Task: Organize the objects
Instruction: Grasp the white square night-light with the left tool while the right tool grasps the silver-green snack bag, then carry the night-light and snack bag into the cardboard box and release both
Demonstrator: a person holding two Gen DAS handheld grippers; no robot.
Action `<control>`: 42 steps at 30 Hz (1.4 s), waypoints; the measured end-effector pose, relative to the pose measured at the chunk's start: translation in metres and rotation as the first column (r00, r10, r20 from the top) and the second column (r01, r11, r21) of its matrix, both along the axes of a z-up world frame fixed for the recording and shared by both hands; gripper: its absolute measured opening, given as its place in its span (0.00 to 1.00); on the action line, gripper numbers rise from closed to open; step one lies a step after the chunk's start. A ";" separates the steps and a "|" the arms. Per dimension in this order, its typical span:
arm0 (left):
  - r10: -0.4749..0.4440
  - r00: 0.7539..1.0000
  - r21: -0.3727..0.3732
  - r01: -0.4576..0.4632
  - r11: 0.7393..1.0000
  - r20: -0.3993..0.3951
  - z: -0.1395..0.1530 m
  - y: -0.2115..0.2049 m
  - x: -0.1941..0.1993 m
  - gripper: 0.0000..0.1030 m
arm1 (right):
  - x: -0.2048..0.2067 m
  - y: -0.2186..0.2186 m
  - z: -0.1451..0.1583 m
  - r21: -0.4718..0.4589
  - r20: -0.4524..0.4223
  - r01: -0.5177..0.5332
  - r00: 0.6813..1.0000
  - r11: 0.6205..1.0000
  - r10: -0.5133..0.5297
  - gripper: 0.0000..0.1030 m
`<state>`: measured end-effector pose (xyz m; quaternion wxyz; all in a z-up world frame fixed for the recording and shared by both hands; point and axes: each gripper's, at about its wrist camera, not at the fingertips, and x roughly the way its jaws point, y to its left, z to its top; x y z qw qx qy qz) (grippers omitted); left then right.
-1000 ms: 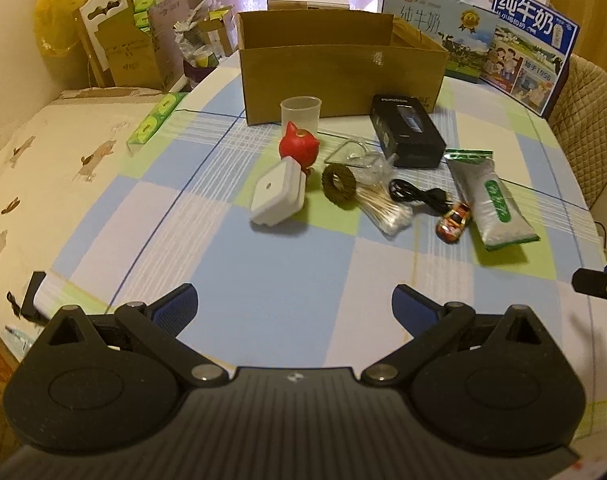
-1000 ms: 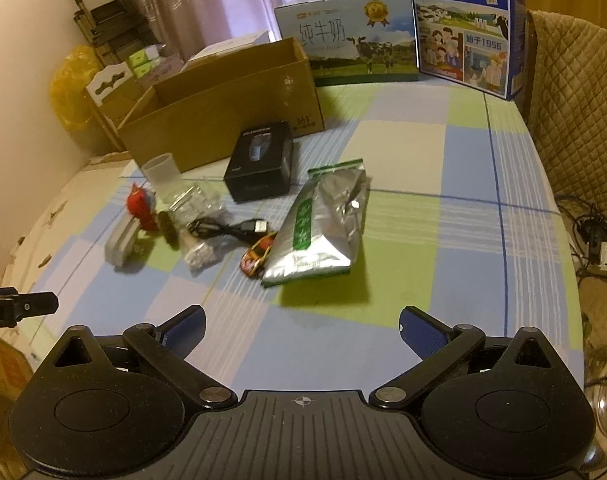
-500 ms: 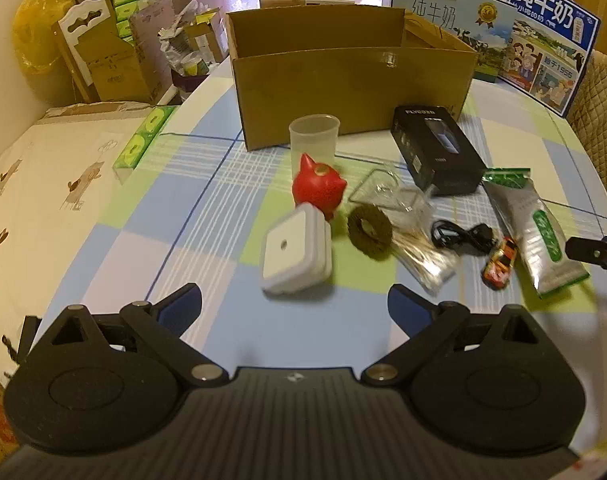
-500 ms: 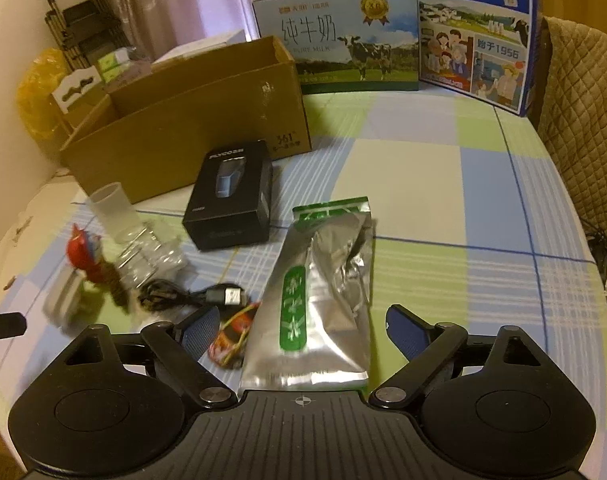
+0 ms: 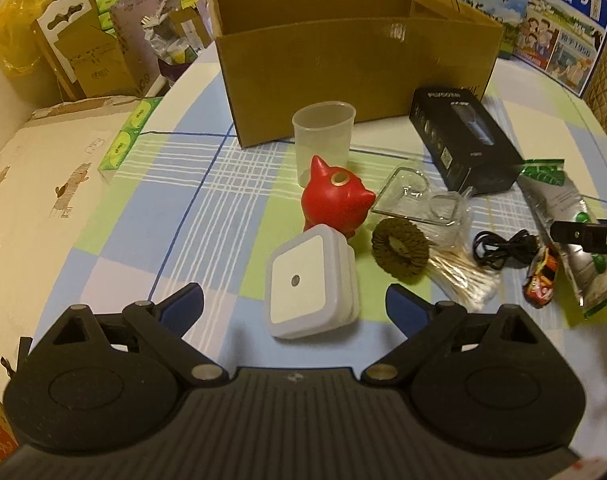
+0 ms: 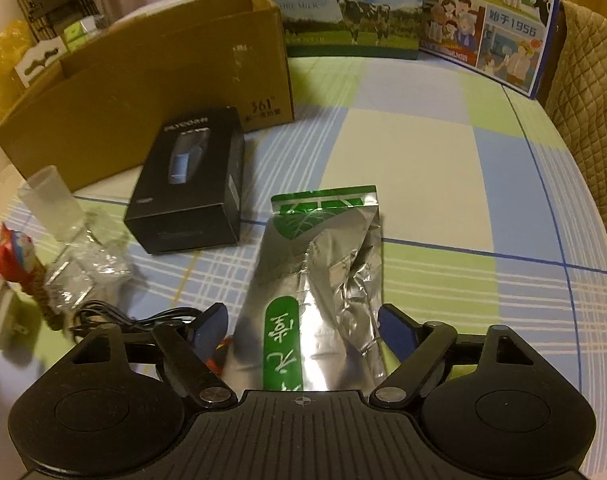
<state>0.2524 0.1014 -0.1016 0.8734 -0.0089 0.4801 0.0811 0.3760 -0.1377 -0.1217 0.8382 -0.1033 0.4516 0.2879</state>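
Note:
My left gripper [image 5: 293,300] hovers low over a white square plug-in light [image 5: 303,284], which lies between its closing jaws; the pads stand clear of it. Behind it are a red pig figure [image 5: 335,200], a clear cup [image 5: 323,132], a brown ring [image 5: 399,248], cotton swabs [image 5: 463,276], a black cable [image 5: 503,244] and a toy car [image 5: 541,280]. My right gripper [image 6: 301,320] straddles a silver and green foil pouch [image 6: 323,264], its jaws closing, with no firm press visible. An open cardboard box [image 5: 351,68] stands behind.
A black product box [image 6: 191,188] lies left of the pouch. A clear glass dish [image 5: 415,196] sits by the pig. Two milk cartons [image 6: 487,20] stand at the table's far edge, a quilted chair [image 6: 587,120] to the right, clutter to the far left.
Both grippers have come forward and down towards the table. The white light now sits between the left jaws and the pouch between the right jaws, which have narrowed.

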 end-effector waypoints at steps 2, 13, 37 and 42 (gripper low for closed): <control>-0.011 1.000 0.006 0.011 1.000 -0.010 -0.005 0.000 0.005 0.92 | 0.002 0.001 -0.003 -0.012 -0.001 -0.002 1.000 1.000 0.002 0.72; -0.065 0.996 0.064 0.069 0.996 -0.064 -0.026 -0.009 0.027 0.84 | 0.003 -0.017 0.000 -0.019 0.014 -0.010 1.000 1.000 0.010 0.35; -0.022 0.999 -0.016 0.021 1.000 -0.043 -0.004 0.032 -0.001 0.30 | -0.023 -0.064 0.044 0.117 -0.034 -0.035 0.999 0.993 0.039 0.33; -0.010 1.000 -0.050 0.010 0.999 -0.004 0.019 0.041 -0.014 0.30 | -0.026 -0.051 0.061 0.157 -0.017 -0.090 0.995 0.983 0.094 0.33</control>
